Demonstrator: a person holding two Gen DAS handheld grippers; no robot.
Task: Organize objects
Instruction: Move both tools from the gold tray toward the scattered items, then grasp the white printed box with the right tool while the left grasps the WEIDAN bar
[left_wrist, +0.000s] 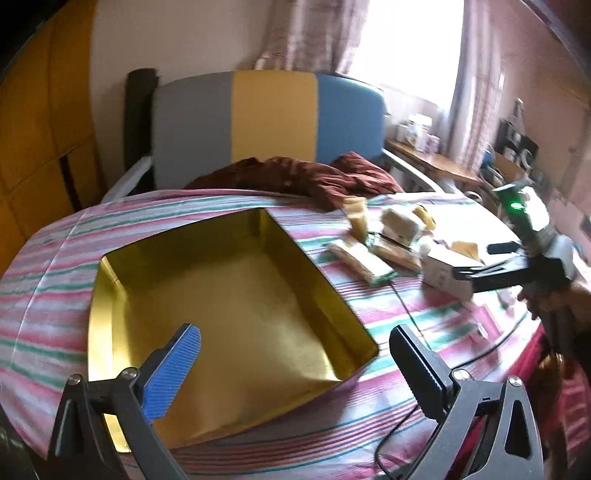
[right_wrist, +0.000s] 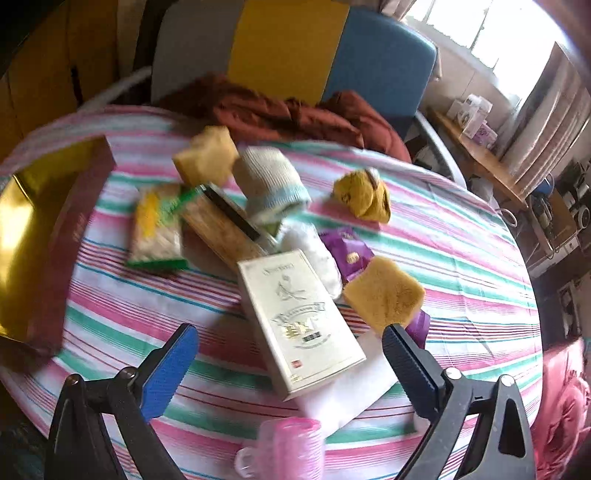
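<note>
A gold-lined open box (left_wrist: 229, 295) lies on the striped tablecloth, and my left gripper (left_wrist: 295, 343) hovers over its near edge, open and empty. To its right is a heap of items, where my right gripper (left_wrist: 472, 260) reaches in. In the right wrist view, the right gripper (right_wrist: 291, 338) stands open, its fingers on either side of a cream printed carton (right_wrist: 299, 321) without touching it. Around the carton lie two yellow sponges (right_wrist: 384, 291) (right_wrist: 207, 155), a rolled white sock (right_wrist: 269, 181), a yellow sock ball (right_wrist: 364, 197), a green snack packet (right_wrist: 159, 225), a wooden-looking bar (right_wrist: 221, 229) and a purple packet (right_wrist: 347, 254).
A pink ribbed roller (right_wrist: 291, 446) and white paper (right_wrist: 351, 391) sit near the table's front edge. A dark red cloth (left_wrist: 306, 177) is bunched at the far edge before a grey, yellow and blue chair back (left_wrist: 273, 114). A thin black cable (left_wrist: 406, 314) crosses the tablecloth.
</note>
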